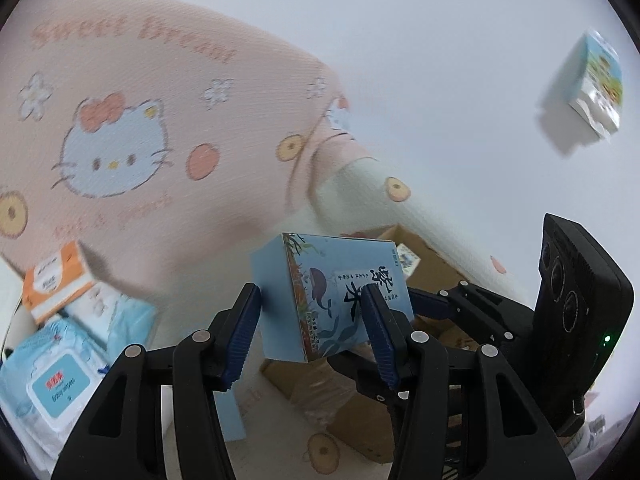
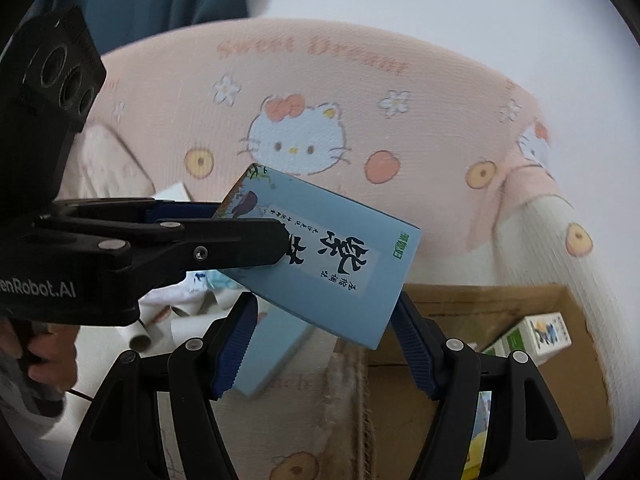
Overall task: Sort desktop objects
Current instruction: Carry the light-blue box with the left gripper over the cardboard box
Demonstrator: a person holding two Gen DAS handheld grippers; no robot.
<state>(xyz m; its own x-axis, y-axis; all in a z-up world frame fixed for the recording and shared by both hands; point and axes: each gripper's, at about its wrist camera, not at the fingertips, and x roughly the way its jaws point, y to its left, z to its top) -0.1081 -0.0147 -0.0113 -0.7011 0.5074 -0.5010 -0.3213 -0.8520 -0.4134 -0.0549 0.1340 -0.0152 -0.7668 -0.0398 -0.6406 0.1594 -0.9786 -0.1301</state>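
From the left wrist view, the left gripper (image 1: 312, 320) has its blue pads pressed on the two broad faces of a light blue box (image 1: 332, 300) printed with a whale and dark calligraphy. The box is carried upright in the air, above the near-left corner of the open cardboard carton (image 1: 424, 256), which I take to be where boxes are being sorted. Holding it by the flat sides gives the pads a broad, square bite. To the near left sits a heap of soft packs: an orange tissue pack (image 1: 56, 280) and a blue wet-wipe pack (image 1: 60, 384) with a flip lid, seemingly a group kept apart from the boxes. Far right, a small colourful pack (image 1: 592, 88) lies alone on the white surface, well apart from everything.

From the right wrist view, the right gripper (image 2: 324, 344) has its jaws spread wide, the pads on either side of the blue box's (image 2: 340, 264) lower edge; whether they touch it I cannot tell through the blur. The left gripper (image 2: 280, 240) reaches in from the left, gripping the box tilted. The pose reads as a handover or a steadying hold. Beyond, the carton (image 2: 576, 344) already holds a small white and green box (image 2: 532, 336), and the pink cat-print cloth (image 2: 320, 100) drapes behind.
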